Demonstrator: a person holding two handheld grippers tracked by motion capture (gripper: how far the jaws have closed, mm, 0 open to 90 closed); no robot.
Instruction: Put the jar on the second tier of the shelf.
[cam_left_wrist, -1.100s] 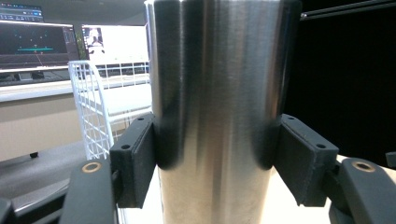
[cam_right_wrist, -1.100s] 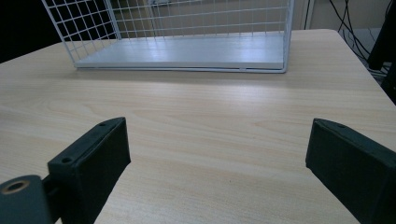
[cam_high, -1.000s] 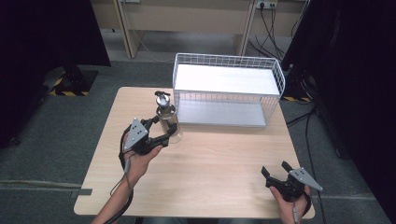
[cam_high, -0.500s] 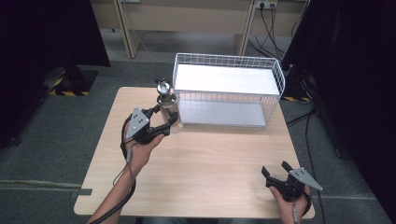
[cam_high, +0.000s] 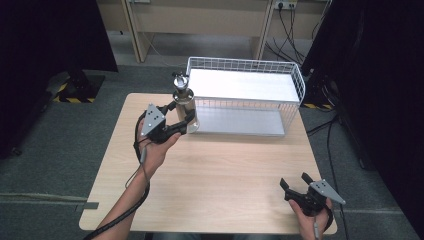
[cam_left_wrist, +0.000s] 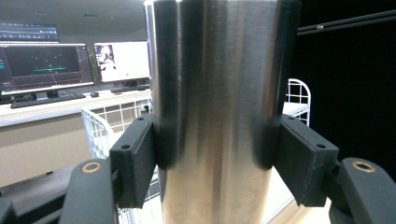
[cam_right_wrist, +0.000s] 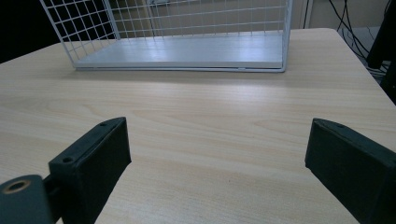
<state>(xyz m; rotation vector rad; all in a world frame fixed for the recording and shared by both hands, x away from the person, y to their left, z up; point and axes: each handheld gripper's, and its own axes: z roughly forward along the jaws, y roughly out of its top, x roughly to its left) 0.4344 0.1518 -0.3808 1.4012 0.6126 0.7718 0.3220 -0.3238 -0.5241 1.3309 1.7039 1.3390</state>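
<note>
A tall steel bottle (cam_high: 184, 106) with a shiny cap is held upright just left of the white wire basket (cam_high: 246, 65), lifted off the table. My left gripper (cam_high: 183, 116) is shut on its body; in the left gripper view both black pads press the polished bottle (cam_left_wrist: 215, 116) from either side. My right gripper (cam_high: 295, 183) rests in a hand at the table's front right corner, jaws wide open with nothing between them. In the right gripper view that same gripper (cam_right_wrist: 219, 158) faces bare wood, with the wire basket (cam_right_wrist: 187, 28) beyond.
The wooden table (cam_high: 220, 175) stands on grey carpet. The basket has a white floor and low wire walls along the table's far edge. Desks and cables lie behind; monitors (cam_left_wrist: 46, 65) show in the left gripper view.
My left gripper has carried the bottle upward and toward the basket's left end. The right gripper has stayed put.
</note>
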